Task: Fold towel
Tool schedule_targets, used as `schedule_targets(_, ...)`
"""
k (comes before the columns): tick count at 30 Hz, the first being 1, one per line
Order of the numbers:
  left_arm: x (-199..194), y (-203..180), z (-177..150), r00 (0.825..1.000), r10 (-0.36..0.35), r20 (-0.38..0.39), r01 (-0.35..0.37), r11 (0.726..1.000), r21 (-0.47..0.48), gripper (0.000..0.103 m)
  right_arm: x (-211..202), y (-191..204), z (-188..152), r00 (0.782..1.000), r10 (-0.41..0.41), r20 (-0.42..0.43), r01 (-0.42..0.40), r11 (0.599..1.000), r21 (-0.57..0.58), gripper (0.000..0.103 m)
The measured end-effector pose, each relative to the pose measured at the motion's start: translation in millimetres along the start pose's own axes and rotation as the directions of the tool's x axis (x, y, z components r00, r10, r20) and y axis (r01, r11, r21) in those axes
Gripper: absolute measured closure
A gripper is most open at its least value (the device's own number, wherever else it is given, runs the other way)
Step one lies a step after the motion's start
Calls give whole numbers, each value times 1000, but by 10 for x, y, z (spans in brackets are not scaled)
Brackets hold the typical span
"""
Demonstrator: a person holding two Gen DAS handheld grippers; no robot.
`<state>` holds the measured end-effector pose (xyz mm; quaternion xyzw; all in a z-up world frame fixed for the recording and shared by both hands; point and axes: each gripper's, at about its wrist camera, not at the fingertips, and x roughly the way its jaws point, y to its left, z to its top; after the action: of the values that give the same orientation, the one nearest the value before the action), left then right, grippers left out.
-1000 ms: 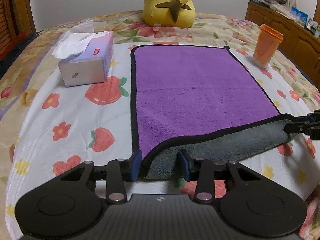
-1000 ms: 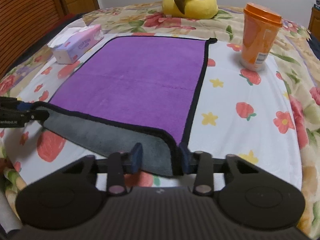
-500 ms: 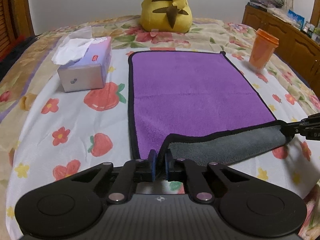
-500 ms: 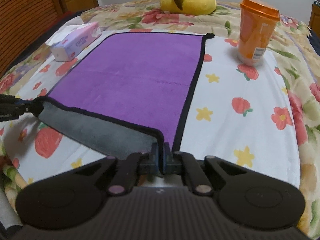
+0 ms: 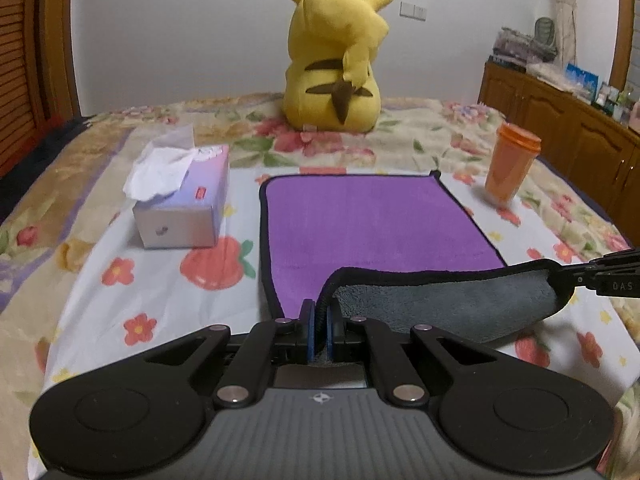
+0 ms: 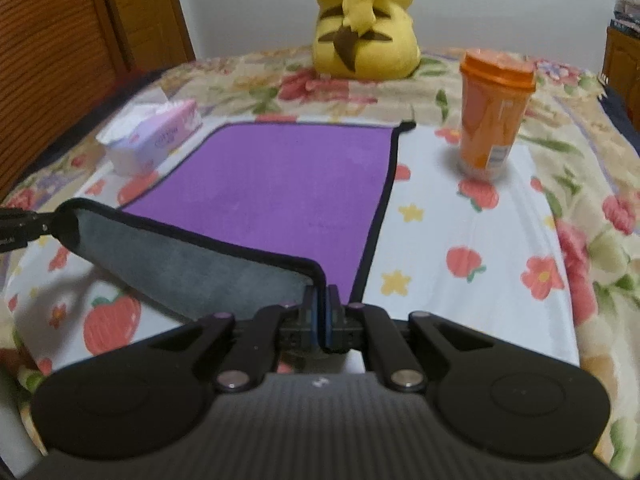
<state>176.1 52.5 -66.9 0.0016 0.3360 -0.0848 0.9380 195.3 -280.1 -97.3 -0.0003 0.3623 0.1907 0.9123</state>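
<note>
A purple towel (image 5: 372,220) with a black hem and grey underside lies on the bed; it also shows in the right wrist view (image 6: 280,176). My left gripper (image 5: 319,320) is shut on the towel's near left corner. My right gripper (image 6: 320,312) is shut on the near right corner. Both corners are lifted, so the near edge hangs between them with the grey underside (image 5: 448,300) facing me. The right gripper shows at the right edge of the left wrist view (image 5: 608,276), and the left gripper at the left edge of the right wrist view (image 6: 20,228).
A tissue box (image 5: 180,208) stands left of the towel, also in the right wrist view (image 6: 152,140). An orange cup (image 5: 510,168) stands to the right (image 6: 492,112). A yellow plush toy (image 5: 336,64) sits at the far side. Wooden cabinets (image 5: 560,120) line the right.
Both grippers closed on the near corners of the towel and lifted them. The near edge has risen off the bed and moved a little toward the far side.
</note>
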Motion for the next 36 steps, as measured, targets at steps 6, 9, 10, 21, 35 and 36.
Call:
schedule_targets(6,23,6,71,1000,1,22,-1,1000,-5,95,-39,5,64,999,1,53,0,1000,-26,99)
schedule_targets(9,49,15,96,1000,2,28,-2,1000,-1,95,-47,1,103,998,3,67,-1,999,-33,99)
schedule_targets(10,59,21,109,1000,2,30,-2,1000,1,95,-52,8,115,998,7,70,-4,999,-40,99)
schedule_targets(21,152,32,297,997,-9,71,8,1000,11,95,-8,-17,249,993,5,117,6,996,-89,99)
schedule_targets(35,400,61,425,998,-19,57,16,999,50,95,219,-115,343,994,1,106,13,992,-129,99)
schedule_targets(36,415,59,428,998,-16,59,13,999,53,95,225,-120,352,994,2,109,13,991,-131,99)
